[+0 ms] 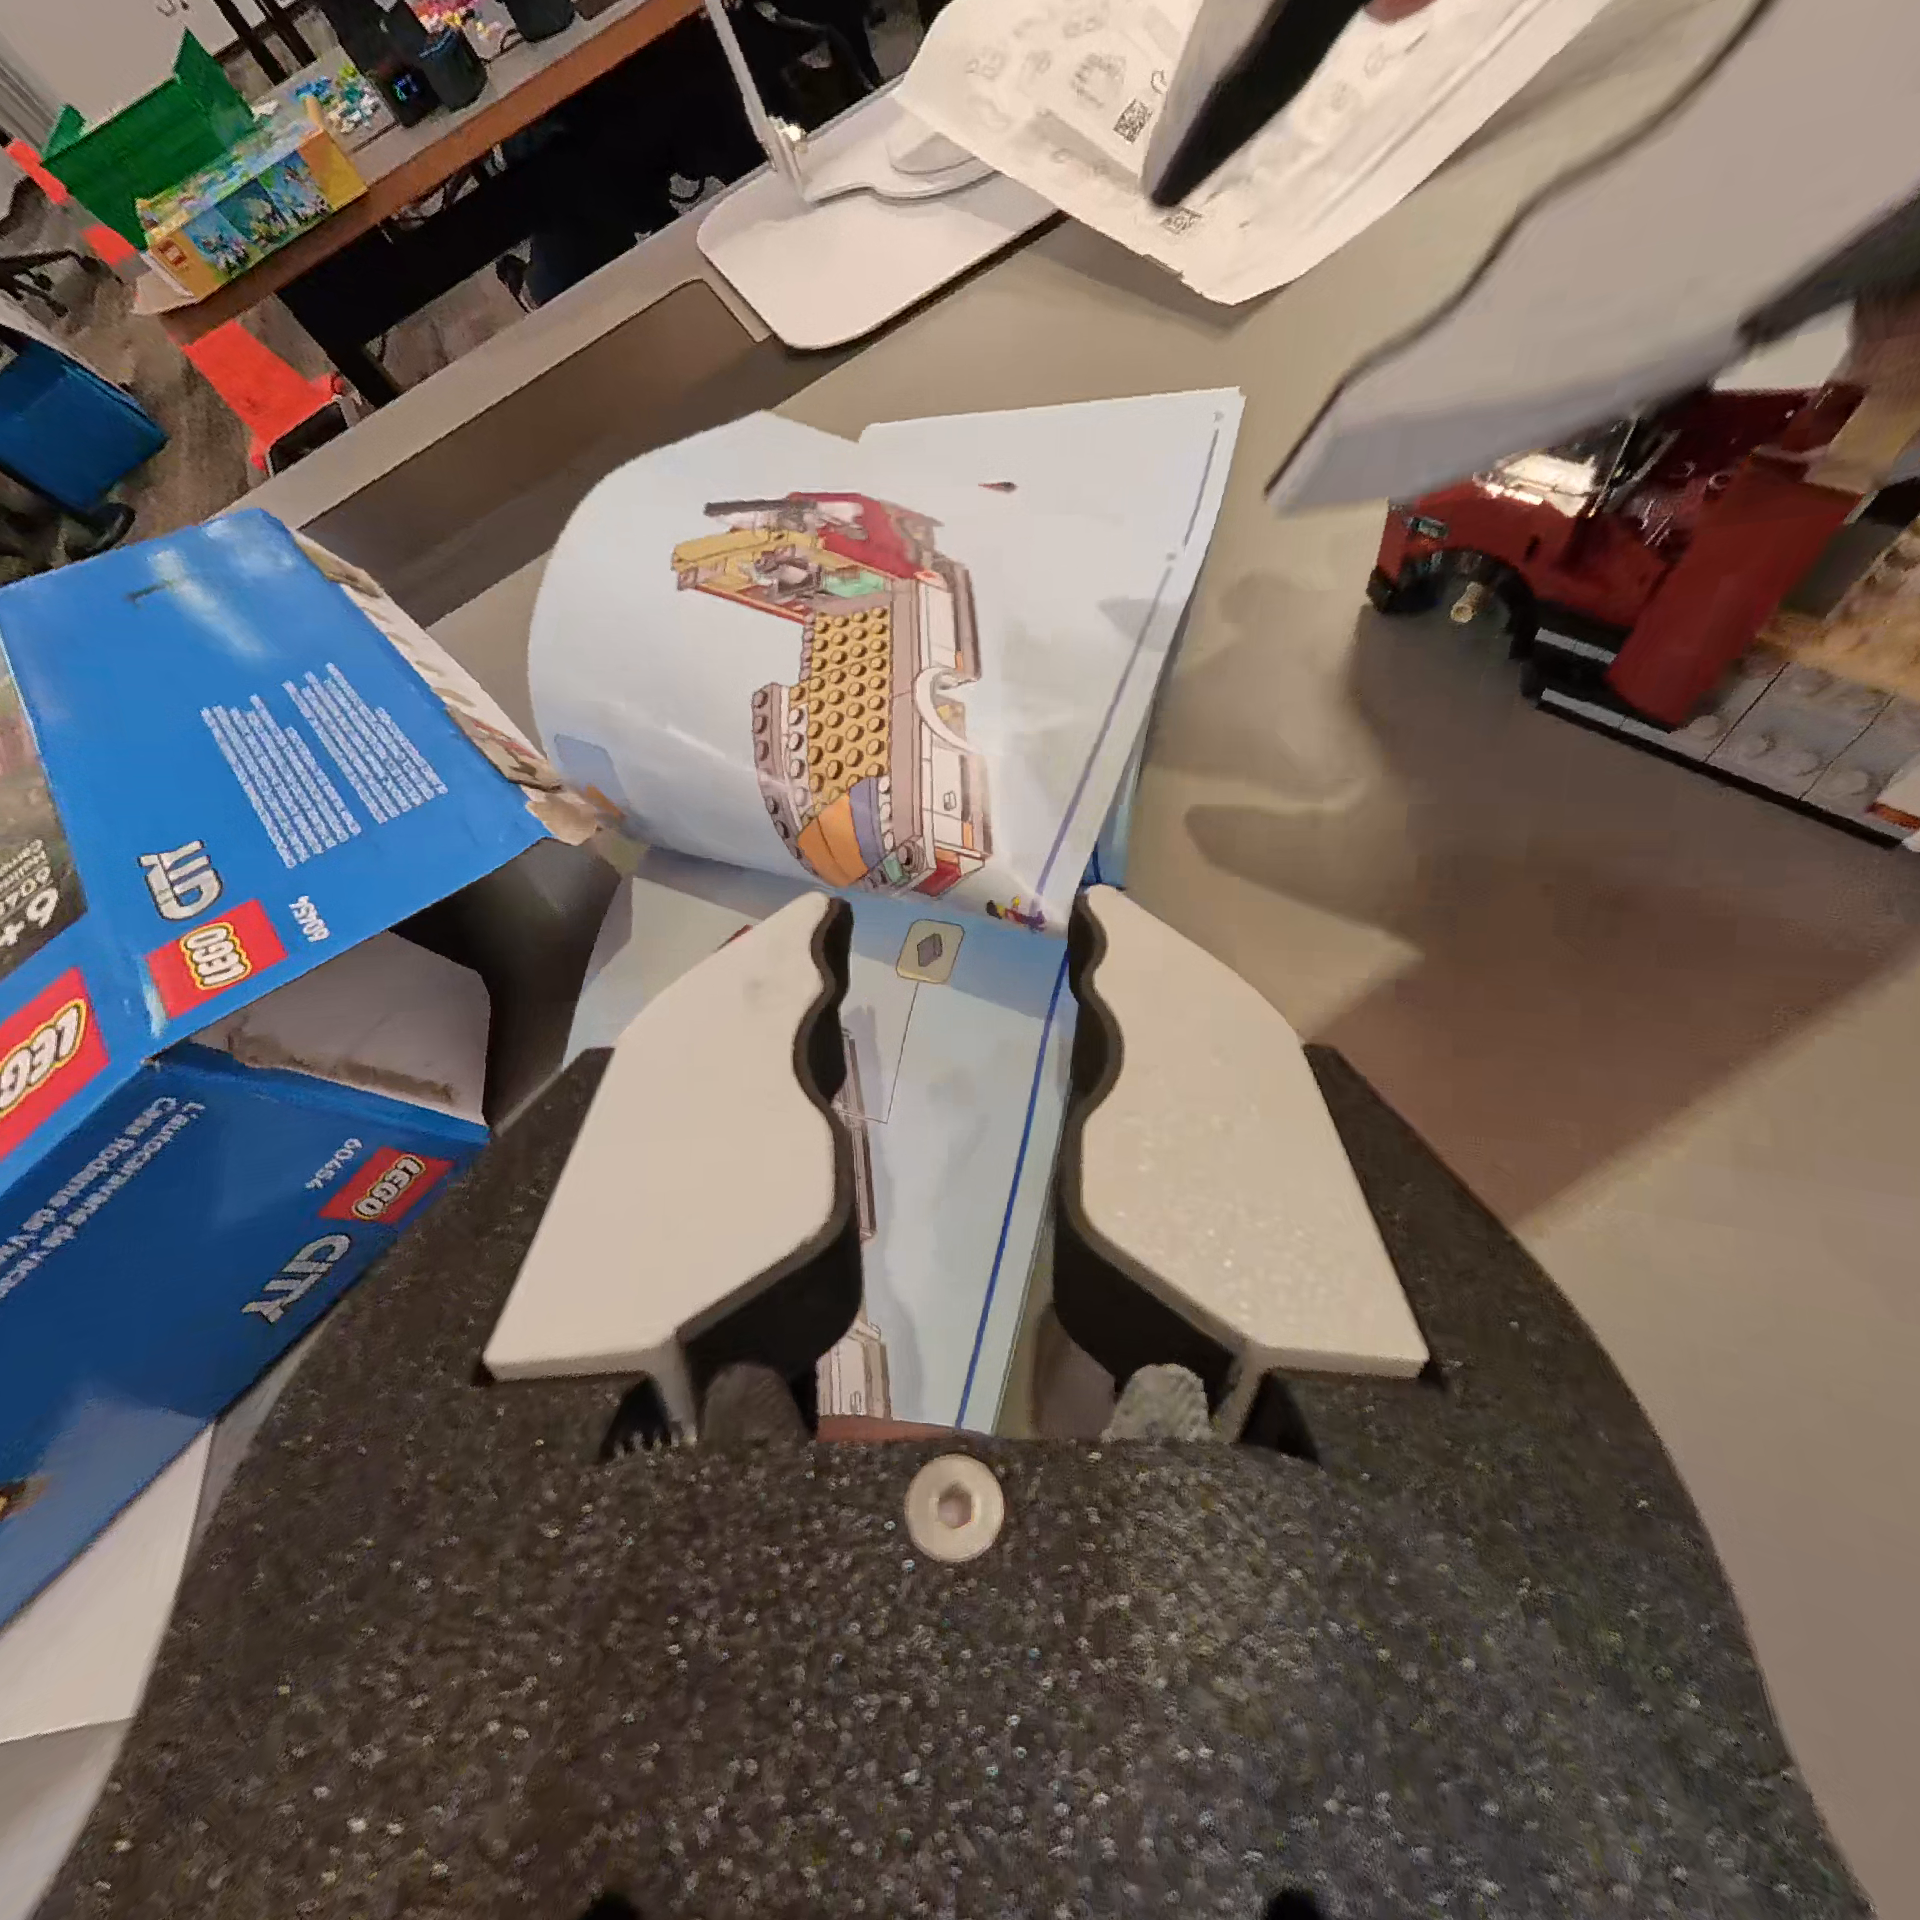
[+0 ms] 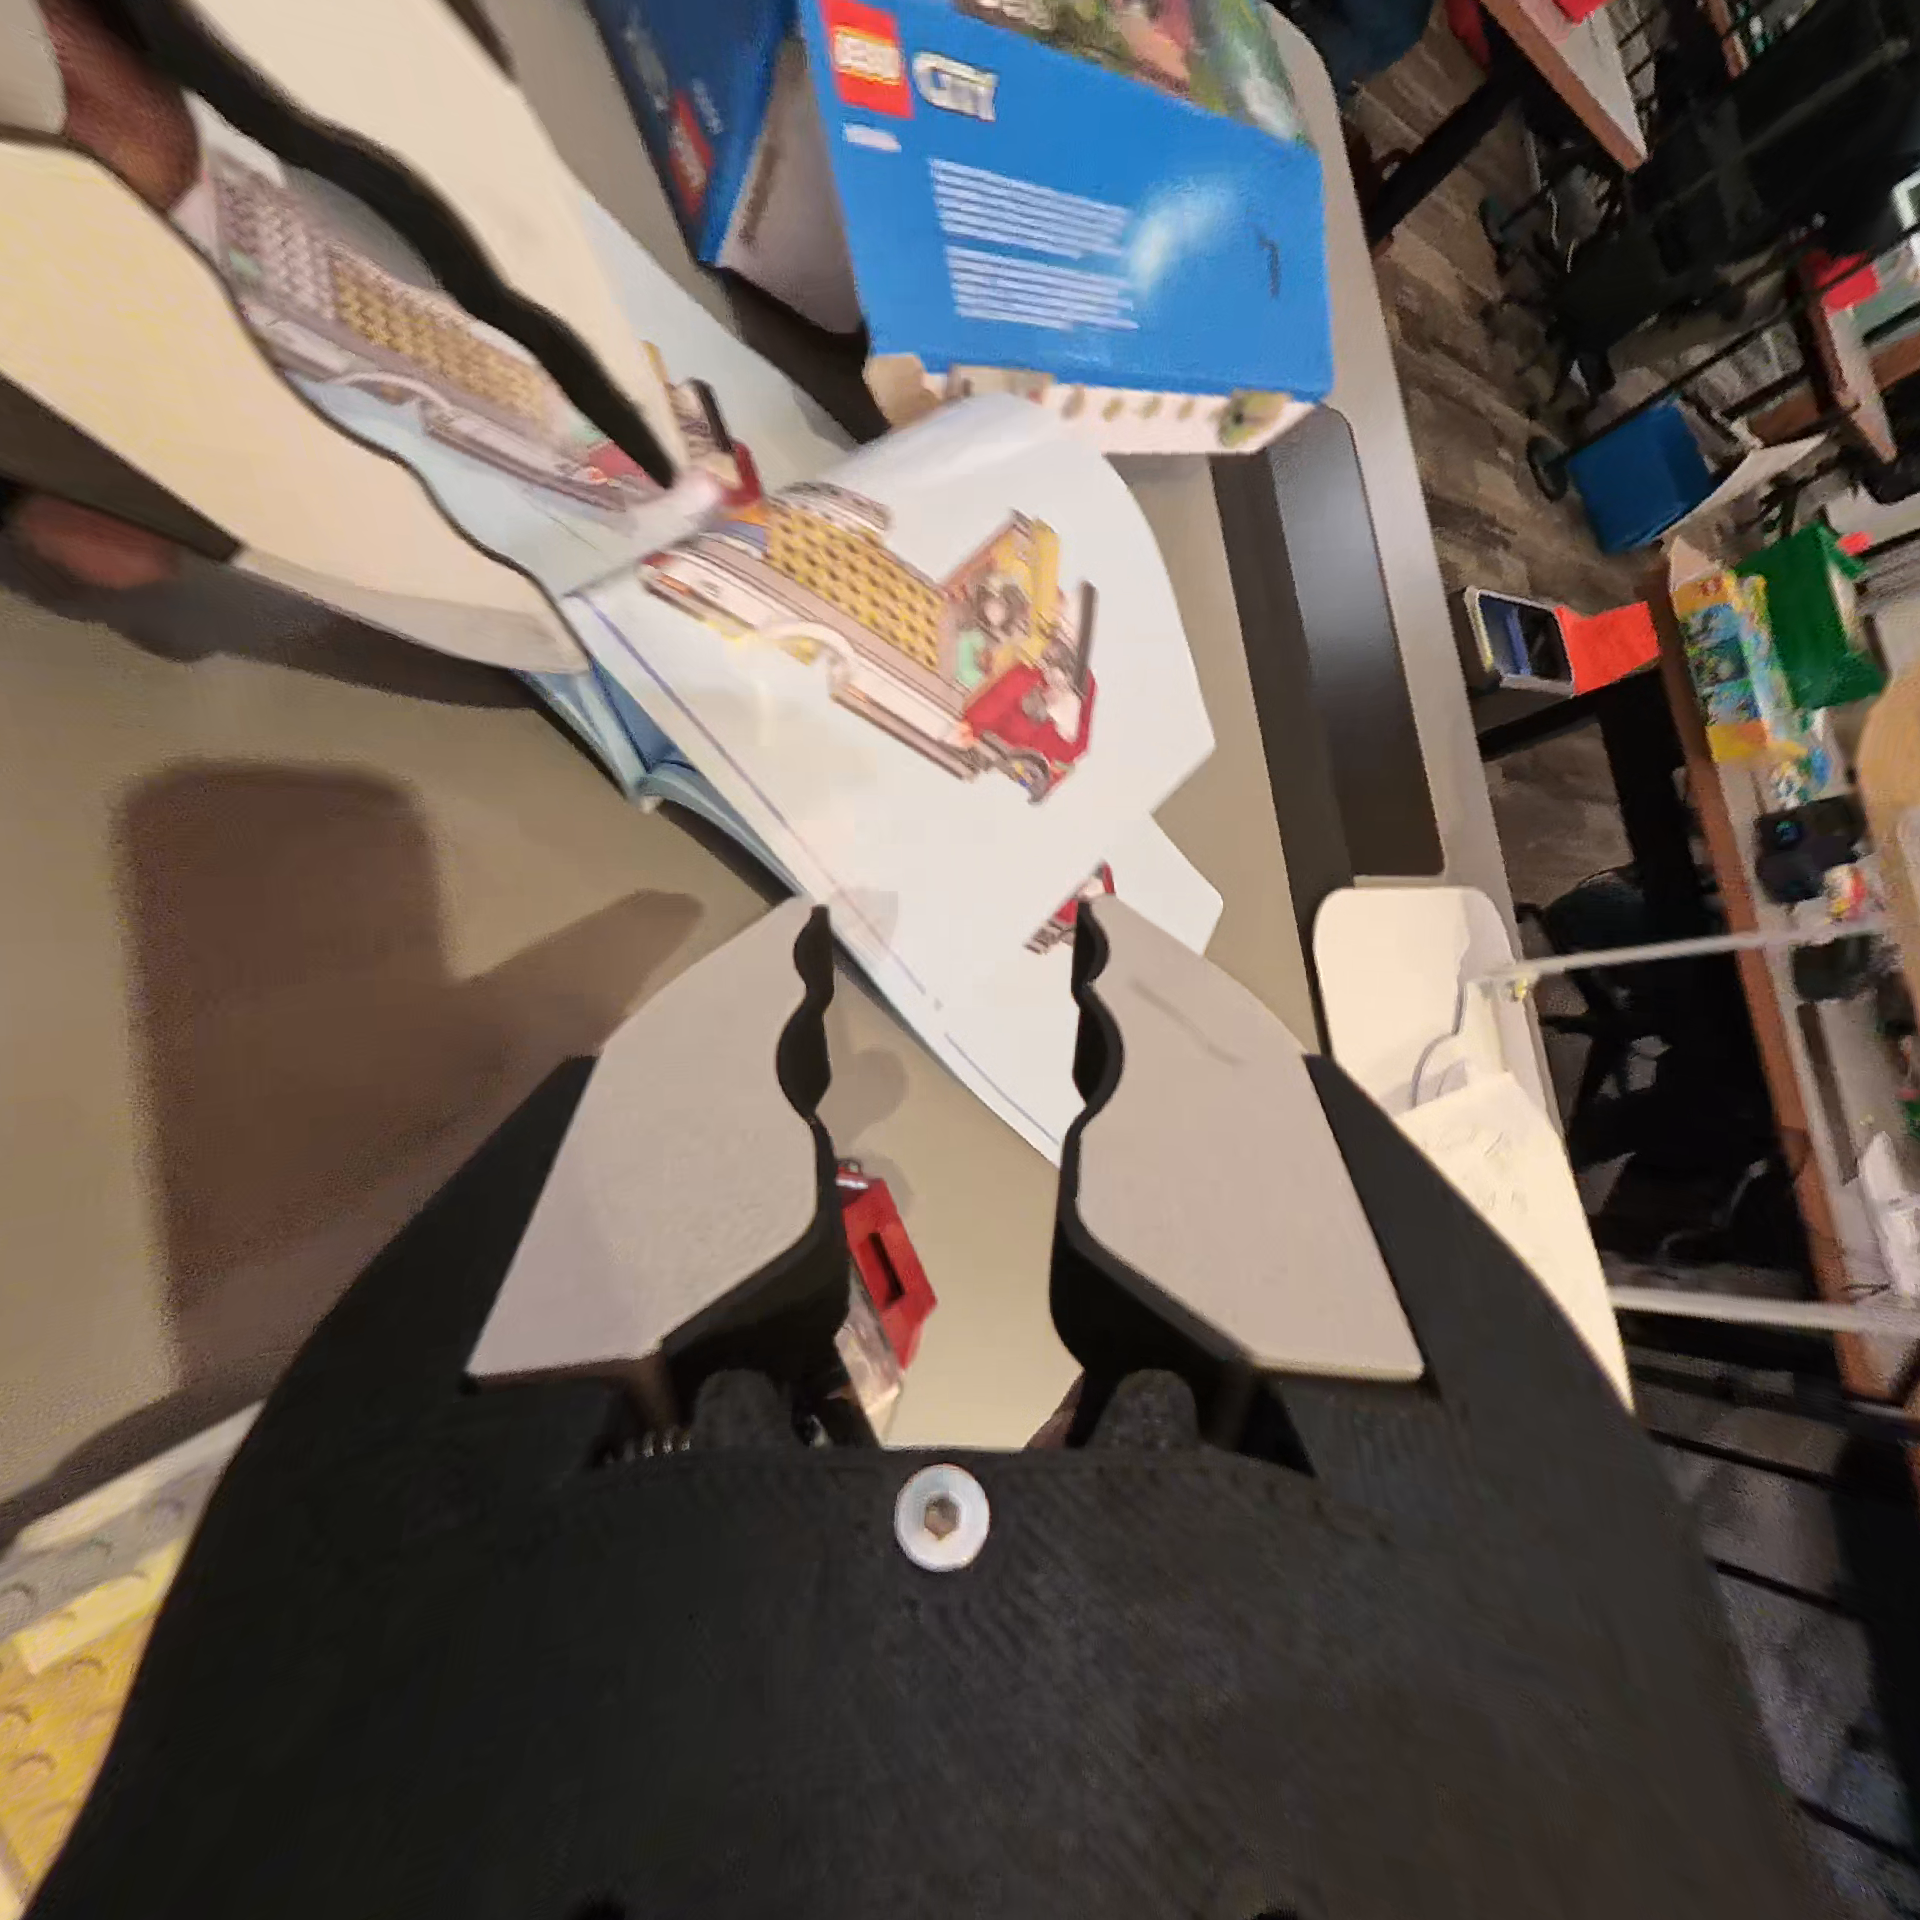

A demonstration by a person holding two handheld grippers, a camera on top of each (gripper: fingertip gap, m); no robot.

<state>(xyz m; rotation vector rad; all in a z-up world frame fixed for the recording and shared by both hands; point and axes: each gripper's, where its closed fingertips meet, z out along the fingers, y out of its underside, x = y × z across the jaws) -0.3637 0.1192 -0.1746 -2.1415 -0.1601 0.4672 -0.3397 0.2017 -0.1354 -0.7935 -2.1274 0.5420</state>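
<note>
Partly hidden booklet (image 1: 935, 1143); blurred gripper (image 1: 1455, 260).

We cannot tell whether the left claw (image 1: 958, 914) touches the instruction booklet (image 1: 831, 644) page under it. The blue toy box (image 1: 208, 831) is cut off at the left edge. The right claw (image 1: 1455, 260) is motion-blurred in the left wrist view and hides most of the red brick truck (image 1: 1621, 582). Items on the far table (image 1: 436, 114) are too small to identify.
</note>
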